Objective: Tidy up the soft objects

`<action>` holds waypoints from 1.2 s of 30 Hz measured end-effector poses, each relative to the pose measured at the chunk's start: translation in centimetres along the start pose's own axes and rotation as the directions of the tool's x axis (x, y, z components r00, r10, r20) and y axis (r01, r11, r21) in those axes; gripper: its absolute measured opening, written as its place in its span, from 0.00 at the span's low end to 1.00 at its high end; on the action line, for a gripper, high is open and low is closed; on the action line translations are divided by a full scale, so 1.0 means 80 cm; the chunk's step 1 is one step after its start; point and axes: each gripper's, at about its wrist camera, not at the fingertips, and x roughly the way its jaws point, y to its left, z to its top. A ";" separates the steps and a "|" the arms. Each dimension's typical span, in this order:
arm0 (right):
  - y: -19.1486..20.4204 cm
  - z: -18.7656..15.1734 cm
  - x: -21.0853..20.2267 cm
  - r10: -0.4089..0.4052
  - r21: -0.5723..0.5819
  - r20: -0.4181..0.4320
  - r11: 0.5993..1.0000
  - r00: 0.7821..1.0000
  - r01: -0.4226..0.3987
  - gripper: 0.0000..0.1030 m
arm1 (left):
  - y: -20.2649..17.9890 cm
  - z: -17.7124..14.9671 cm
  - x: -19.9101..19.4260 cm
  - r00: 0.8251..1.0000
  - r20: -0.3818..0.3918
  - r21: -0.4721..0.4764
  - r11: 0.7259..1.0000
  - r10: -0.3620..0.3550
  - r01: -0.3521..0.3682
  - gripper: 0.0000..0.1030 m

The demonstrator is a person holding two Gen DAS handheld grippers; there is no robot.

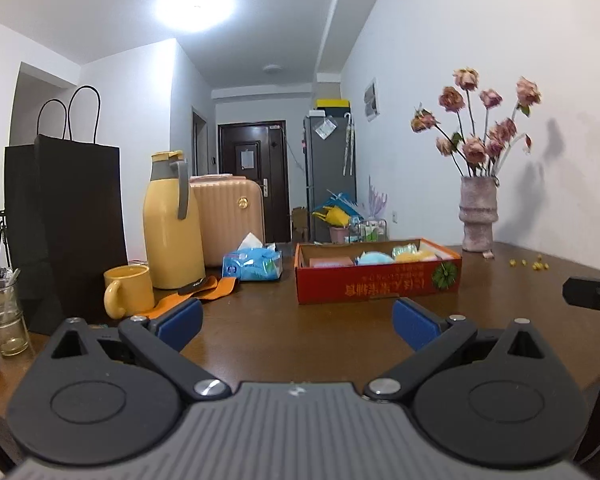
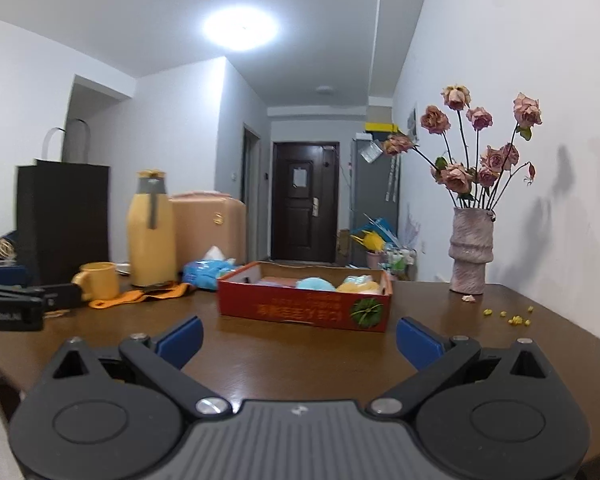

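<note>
A red cardboard box (image 1: 376,286) (image 2: 300,312) sits mid-table, holding soft pieces: a pink one (image 1: 330,262) (image 2: 278,281), a light blue one (image 1: 374,258) (image 2: 315,284) and yellow ones (image 1: 414,255) (image 2: 358,286). An orange cloth (image 1: 204,290) (image 2: 140,298) lies on the table left of the box. My left gripper (image 1: 296,326) is open and empty, low over the table in front of the box. My right gripper (image 2: 298,342) is open and empty too, a little nearer the box. Each gripper's edge shows in the other's view.
A brown wooden table (image 1: 280,340) carries a yellow flask (image 1: 172,220), a yellow mug (image 1: 128,290), a black paper bag (image 1: 66,220), a blue tissue pack (image 1: 254,264), a glass (image 1: 2,320) and a vase of dried roses (image 2: 470,252). Yellow bits (image 2: 512,318) lie by the vase.
</note>
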 end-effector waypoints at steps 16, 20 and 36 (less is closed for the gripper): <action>-0.005 -0.015 -0.022 -0.039 0.056 -0.030 0.998 0.999 0.041 1.00 | -0.011 -0.008 -0.011 0.999 0.000 -0.002 0.999 -0.036 0.036 1.00; -0.003 -0.013 -0.020 -0.036 0.051 -0.027 0.998 0.999 0.037 1.00 | -0.007 -0.008 -0.011 0.999 0.001 -0.009 0.999 -0.035 0.035 1.00; 0.000 -0.012 -0.018 -0.027 0.041 -0.017 0.999 0.999 0.028 1.00 | -0.007 -0.008 -0.012 0.999 0.005 -0.005 0.999 -0.039 0.040 1.00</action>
